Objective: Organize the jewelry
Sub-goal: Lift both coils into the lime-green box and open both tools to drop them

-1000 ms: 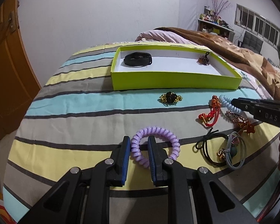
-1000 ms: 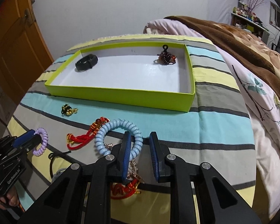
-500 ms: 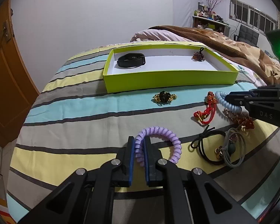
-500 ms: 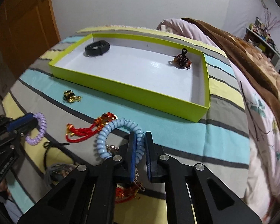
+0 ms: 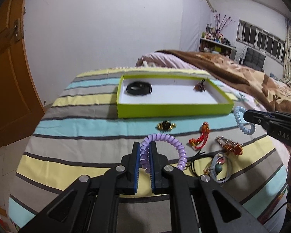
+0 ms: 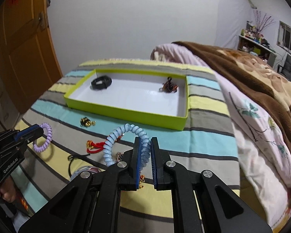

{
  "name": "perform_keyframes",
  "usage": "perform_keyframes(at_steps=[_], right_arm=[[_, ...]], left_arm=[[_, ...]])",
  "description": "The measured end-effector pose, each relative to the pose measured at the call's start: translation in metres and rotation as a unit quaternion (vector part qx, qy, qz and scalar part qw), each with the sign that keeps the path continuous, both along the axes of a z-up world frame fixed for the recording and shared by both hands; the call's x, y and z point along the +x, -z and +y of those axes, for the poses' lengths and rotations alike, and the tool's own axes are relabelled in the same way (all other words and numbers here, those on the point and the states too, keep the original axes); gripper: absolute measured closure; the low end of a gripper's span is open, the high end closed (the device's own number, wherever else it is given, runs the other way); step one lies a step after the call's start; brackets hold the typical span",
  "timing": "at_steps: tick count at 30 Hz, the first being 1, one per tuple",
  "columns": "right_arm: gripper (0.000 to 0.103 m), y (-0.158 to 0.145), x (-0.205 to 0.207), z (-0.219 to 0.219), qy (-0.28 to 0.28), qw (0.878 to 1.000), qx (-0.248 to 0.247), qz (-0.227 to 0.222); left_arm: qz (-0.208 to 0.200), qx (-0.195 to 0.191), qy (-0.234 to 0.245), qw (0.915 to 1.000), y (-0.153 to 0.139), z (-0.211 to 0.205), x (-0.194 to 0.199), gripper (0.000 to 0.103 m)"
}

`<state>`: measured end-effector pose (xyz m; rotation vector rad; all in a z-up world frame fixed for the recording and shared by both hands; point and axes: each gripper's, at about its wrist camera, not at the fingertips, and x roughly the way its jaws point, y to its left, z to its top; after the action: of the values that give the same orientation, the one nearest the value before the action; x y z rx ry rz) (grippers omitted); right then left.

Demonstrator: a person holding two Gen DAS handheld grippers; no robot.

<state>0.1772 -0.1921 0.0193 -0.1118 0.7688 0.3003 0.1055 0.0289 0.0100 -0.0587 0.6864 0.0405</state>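
Above the striped bed (image 5: 87, 128), each hand-held gripper grasps a coil bracelet, left (image 5: 145, 151) the purple one (image 5: 165, 145), right (image 6: 145, 145) the blue (image 6: 124, 136), the green tray (image 6: 126, 112) straight ahead, nearer the right.

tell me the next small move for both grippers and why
Probably carry both forward over the green box and release. The left gripper is shut on the purple coil bracelet, the right gripper on the blue coil bracelet, both lifted, and the box has free white floor.
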Motion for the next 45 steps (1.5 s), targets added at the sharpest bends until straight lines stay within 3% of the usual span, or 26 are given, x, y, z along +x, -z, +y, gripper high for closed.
perform_keyframes(at_steps=[10, 24, 35, 45], right_arm=[[0.094, -0.029, -0.031, -0.003, -0.002, 0.999, 0.011, -0.042], [0.094, -0.036, -0.036, -0.004, -0.005, 0.998, 0.012, -0.053], [0.094, -0.029, -0.005, -0.002, 0.000, 0.999, 0.004, -0.051], [0.094, -0.012, 0.049, -0.001, 0.011, 0.999, -0.007, -0.036]], left_arm=[[-0.031, 0.000, 0.003, 0.9995, -0.026, -0.007, -0.016, 0.094], [-0.038, -0.001, 0.005, 0.9993, -0.033, -0.014, -0.016, 0.094], [-0.039, 0.001, 0.003, 0.9992, -0.033, -0.006, 0.012, 0.094], [-0.030, 0.009, -0.003, 0.9995, -0.029, 0.005, 0.063, 0.094]])
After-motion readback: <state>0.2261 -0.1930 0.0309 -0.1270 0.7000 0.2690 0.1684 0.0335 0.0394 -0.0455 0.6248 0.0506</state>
